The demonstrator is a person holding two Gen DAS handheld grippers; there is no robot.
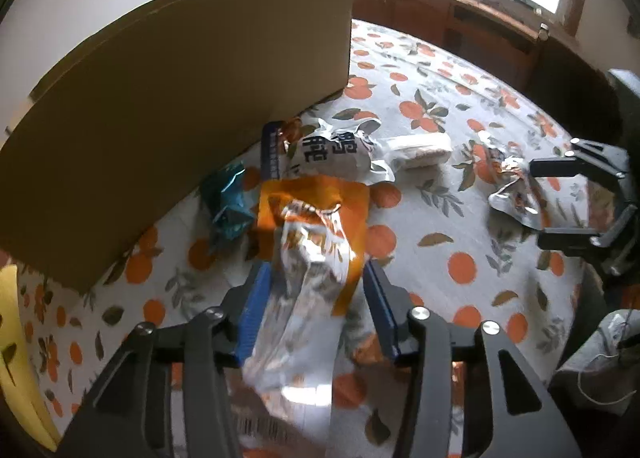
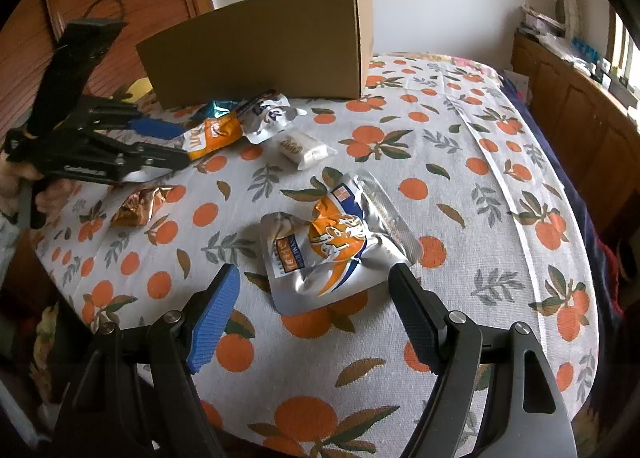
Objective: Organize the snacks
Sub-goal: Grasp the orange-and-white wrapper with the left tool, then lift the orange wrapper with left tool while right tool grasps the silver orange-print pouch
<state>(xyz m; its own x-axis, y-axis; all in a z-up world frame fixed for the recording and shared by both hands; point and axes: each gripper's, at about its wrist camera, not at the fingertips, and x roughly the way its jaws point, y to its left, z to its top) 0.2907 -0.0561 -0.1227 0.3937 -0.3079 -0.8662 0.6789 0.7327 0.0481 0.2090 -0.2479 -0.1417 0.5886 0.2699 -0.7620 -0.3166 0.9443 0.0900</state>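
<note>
Straddling an orange packet point(image 1: 316, 218), left tongs point(image 1: 316, 278) gape — right tongs point(image 2: 316, 278) apart above bare tablecloth point(image 2: 460, 162).

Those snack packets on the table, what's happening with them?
A person with a gripper in each hand is sorting snacks on a tablecloth. The left gripper has an orange packet between its fingers, near a cardboard box. The right gripper hovers open over a silver pouch. Other packets lie loose.

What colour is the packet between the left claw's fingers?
Orange and white, with a silvery crinkled end: the packet shows best in the left wrist view.
</note>
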